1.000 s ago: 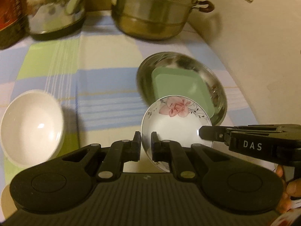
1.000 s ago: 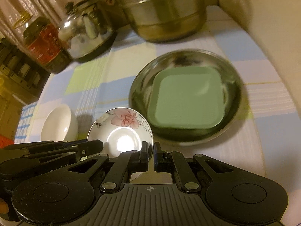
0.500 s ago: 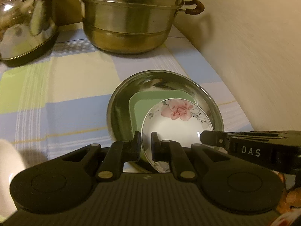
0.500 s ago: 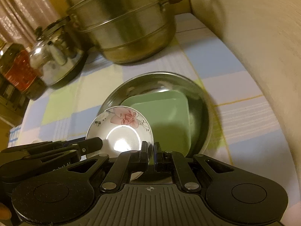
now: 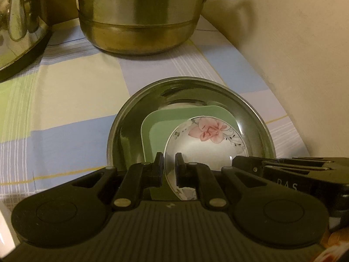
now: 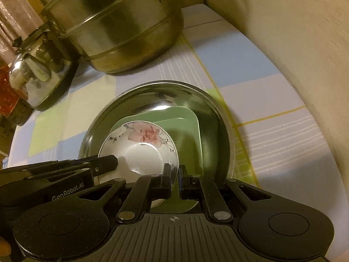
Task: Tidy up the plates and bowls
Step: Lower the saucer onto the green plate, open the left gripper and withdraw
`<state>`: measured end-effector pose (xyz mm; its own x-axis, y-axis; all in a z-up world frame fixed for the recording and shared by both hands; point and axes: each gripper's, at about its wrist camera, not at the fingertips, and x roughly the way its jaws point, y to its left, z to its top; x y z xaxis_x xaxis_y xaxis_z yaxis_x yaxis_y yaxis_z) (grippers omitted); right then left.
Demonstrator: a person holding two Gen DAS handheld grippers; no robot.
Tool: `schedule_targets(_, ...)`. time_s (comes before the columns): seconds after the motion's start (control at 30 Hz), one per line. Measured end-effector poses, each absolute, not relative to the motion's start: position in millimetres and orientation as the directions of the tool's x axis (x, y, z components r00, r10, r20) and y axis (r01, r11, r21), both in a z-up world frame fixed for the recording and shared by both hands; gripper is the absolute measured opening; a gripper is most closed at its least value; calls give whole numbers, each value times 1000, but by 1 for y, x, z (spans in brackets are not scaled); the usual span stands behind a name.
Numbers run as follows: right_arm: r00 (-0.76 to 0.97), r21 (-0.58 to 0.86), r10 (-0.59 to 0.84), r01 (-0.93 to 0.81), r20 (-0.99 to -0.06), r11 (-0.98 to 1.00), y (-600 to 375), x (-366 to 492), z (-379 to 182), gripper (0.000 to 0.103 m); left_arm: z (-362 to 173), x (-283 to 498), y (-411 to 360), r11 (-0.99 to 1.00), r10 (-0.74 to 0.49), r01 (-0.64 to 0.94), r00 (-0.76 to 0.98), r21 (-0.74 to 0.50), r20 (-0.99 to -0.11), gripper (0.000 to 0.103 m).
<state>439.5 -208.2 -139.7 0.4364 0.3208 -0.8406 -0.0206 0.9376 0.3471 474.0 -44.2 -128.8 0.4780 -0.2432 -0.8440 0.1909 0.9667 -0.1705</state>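
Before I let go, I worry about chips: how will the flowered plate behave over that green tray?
The flowered plate looks glazed, so probably brittle and slippery. On the smooth green tray, itself loose inside the steel pan, it may slide.

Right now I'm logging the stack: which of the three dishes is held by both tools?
The round white flower-painted bowl; the green square plate and steel dish lie beneath it.

Checked tablecloth (image 5: 65, 100) under pot (image 5: 139, 17), kettle (image 5: 19, 21), steel dish (image 5: 257, 120)
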Motion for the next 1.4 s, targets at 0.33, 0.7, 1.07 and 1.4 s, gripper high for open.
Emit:
schedule_targets(0.33, 431, 342, 307, 6, -848, 940, -208, 450, -150, 6, -140, 486, -49, 969, -228, 196, 463, -152, -856, 9)
schedule_targets(0.7, 449, 332, 296, 2, -843, 943, -203, 450, -150, 8, -134, 486, -48, 968, -235, 190, 482, -162, -844, 14)
schedule_targets(1.07, 575, 375, 330, -44, -748, 926, -221, 419, -107, 51, -96, 451, -34, 971, -217, 202, 523, -128, -824, 17)
schedule_targets(1.4, 630, 402, 377, -111, -679, 909, -238, 356, -61, 51, -60, 382, -16, 980, -179, 178, 556, -94, -812, 19)
